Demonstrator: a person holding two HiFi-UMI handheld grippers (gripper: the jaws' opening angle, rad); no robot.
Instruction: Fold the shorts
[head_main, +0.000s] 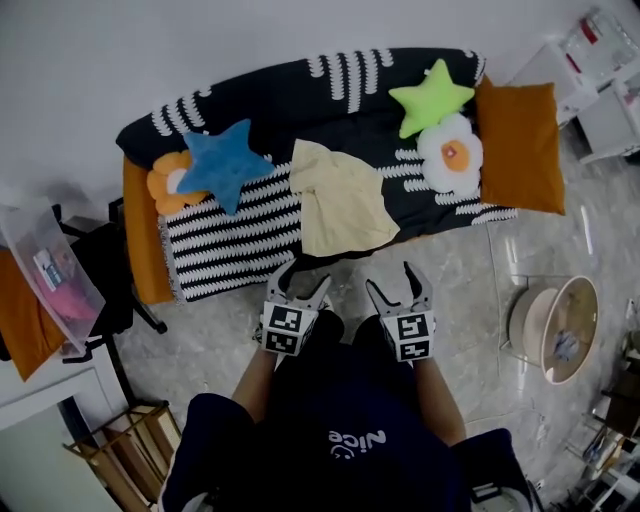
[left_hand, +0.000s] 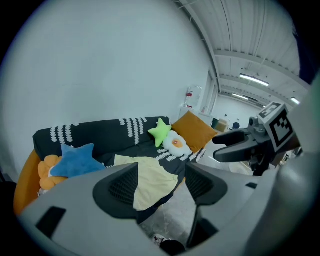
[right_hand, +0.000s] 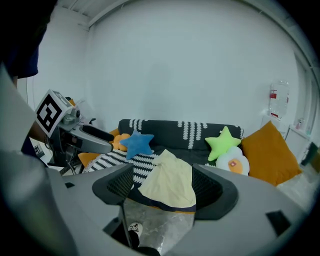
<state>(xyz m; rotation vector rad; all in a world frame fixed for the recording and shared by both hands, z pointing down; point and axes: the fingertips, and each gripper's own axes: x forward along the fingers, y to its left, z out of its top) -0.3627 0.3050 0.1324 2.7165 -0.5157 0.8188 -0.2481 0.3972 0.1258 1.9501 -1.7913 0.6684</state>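
In the head view, the pale yellow shorts (head_main: 340, 205) lie rumpled on the striped throw (head_main: 230, 235) that covers the sofa (head_main: 290, 90), their lower edge at the seat's front. The left gripper (head_main: 300, 284) and right gripper (head_main: 394, 284) hover side by side short of that edge, over the floor, both with jaws spread and nothing in them. The blue star cushion (head_main: 225, 160) sits just beside the shorts, so spreading the cloth that way could shove it or fold the fabric against it.

In the left gripper view, the jaws stand apart with only air between; the shorts are beyond them. The danger here is pinching the throw together with the thin cloth, which would drag the cover when the fabric is lifted.

In the right gripper view, the jaws are likewise released and empty. The hem seems to hang slightly over the seat's front, though the wide lens makes this unsure; a tug toward the person could slide the shorts onto the floor.
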